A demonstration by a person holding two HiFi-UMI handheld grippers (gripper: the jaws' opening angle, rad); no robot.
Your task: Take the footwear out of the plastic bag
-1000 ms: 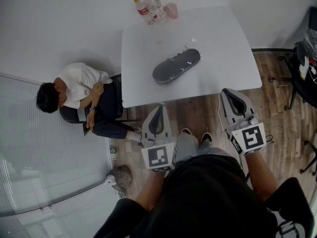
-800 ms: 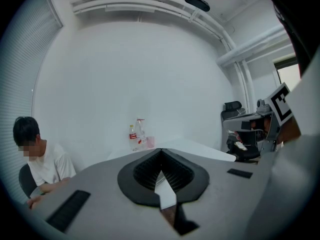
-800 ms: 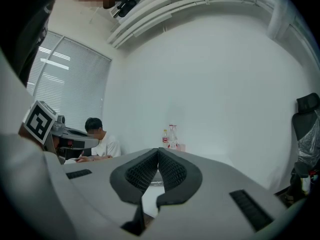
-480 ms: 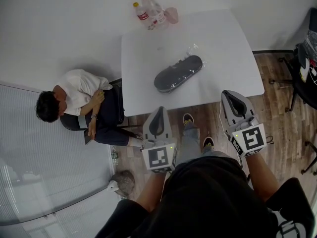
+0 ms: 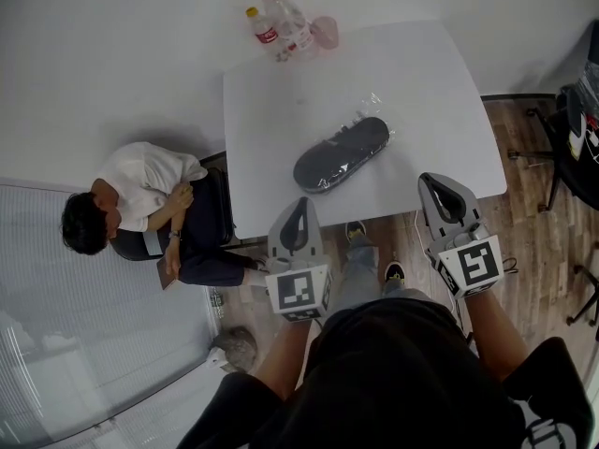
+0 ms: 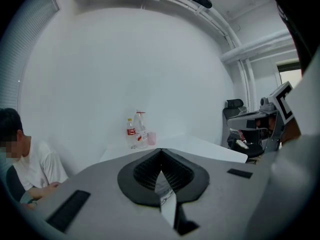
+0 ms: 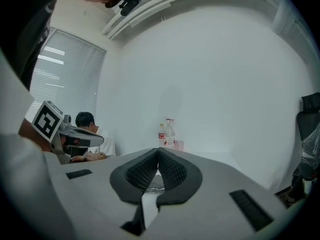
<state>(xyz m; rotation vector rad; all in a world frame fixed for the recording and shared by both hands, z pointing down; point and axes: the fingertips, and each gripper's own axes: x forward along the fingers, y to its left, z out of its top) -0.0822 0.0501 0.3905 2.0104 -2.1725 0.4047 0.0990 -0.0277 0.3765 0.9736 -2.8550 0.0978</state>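
The dark grey footwear [image 5: 341, 154] lies diagonally near the front half of the white square desk [image 5: 421, 73], enclosed in its clear crinkled plastic bag [image 5: 367, 110], whose loose end bunches at the far right tip of the shoe. That is probably the end to open. Nothing touches the package, so the task looks not yet begun. The left gripper [image 5: 300, 204] and the right gripper [image 5: 433, 179] hover side by side in front of the desk's near edge, one to each side of the package, and point forward almost level. This looks like a carrying posture for the walk-up, not a reach. Each gripper's own view shows its fingers [image 6: 142, 171] clenched tip to tip with nothing between them, as suits an approach with nothing yet to hold. They will have to spread before one can pin the bag and the other pull the shoe. Two plastic bottles [image 5: 273, 21] and a pink cup [image 5: 325, 32] stand at the far left corner, well apart from the bag. A seated person [image 5: 140, 190] is beside the desk's left edge, clear of the working side.
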